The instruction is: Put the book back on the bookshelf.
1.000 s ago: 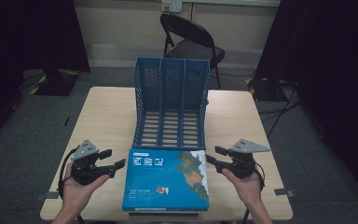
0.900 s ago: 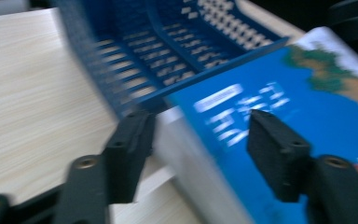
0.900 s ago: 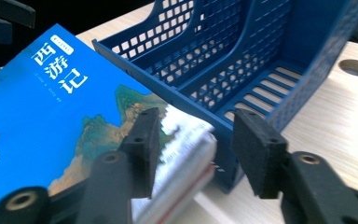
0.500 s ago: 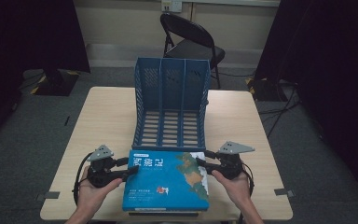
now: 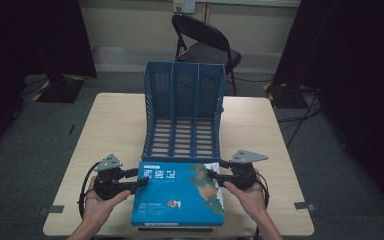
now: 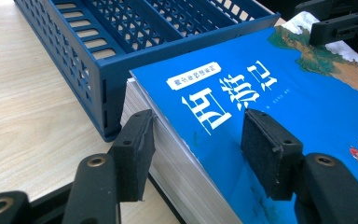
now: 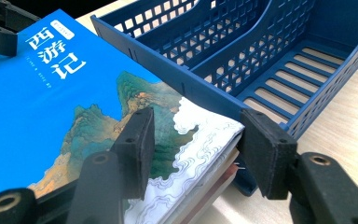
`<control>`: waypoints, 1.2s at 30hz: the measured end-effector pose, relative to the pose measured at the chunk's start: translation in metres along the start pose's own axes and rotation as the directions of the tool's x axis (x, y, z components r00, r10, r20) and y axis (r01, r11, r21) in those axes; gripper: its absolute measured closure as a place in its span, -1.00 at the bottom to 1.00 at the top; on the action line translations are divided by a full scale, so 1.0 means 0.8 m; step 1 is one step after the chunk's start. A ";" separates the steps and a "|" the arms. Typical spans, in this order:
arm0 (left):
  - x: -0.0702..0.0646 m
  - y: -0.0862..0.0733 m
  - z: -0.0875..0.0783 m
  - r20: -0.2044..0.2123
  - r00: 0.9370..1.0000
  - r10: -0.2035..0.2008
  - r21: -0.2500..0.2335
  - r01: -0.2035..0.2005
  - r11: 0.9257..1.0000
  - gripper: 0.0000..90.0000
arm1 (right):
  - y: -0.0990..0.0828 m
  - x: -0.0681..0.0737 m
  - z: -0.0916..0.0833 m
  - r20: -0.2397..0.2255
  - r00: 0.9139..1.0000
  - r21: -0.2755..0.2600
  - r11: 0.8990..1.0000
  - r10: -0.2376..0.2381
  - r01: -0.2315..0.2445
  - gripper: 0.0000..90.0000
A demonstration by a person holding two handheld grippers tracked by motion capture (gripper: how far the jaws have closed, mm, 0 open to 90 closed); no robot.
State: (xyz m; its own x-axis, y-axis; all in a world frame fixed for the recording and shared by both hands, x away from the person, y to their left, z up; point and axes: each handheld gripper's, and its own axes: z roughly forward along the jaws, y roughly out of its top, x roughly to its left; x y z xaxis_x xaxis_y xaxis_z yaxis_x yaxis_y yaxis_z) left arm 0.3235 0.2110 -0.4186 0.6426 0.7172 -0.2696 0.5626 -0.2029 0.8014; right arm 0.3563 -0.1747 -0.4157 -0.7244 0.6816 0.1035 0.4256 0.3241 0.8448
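Two grippers flank a thick blue book lying flat at the table's near edge, long axis toward the blue file rack touching its far end. The left gripper straddles the left edge — jaws just closing, pads not pressing. The right gripper, jaws just opening, straddles the right corner.

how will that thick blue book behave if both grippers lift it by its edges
The blue book is a thick block of pages, so probably heavy and fairly stiff. Its cover looks glossy, so pads may slip. Gripped at the open page edge, the pages could fan or sag.
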 end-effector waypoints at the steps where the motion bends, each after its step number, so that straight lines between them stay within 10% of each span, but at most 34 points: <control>1: 0.001 0.001 -0.001 0.003 1.000 0.002 -0.003 -0.002 1.000 0.02 | 0.000 0.001 -0.001 0.002 1.000 0.001 1.000 0.000 0.000 0.07; 4: 0.003 0.003 -0.004 -0.005 0.999 0.037 -0.026 -0.037 0.999 0.31 | 0.001 0.000 -0.005 0.005 1.000 0.005 1.000 -0.007 0.007 0.18; 36: -0.003 -0.005 -0.005 0.058 0.998 -0.011 0.002 0.011 1.000 0.30 | -0.007 0.014 -0.025 -0.037 0.998 0.009 0.999 -0.044 0.045 0.35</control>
State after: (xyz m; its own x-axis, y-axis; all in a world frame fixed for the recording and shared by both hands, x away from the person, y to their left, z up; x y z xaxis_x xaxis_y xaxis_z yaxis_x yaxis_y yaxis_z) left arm 0.3175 0.2124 -0.4192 0.6654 0.6797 -0.3087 0.5706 -0.1963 0.7974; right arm 0.3349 -0.1823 -0.4088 -0.7621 0.6418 0.0851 0.3977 0.3604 0.8438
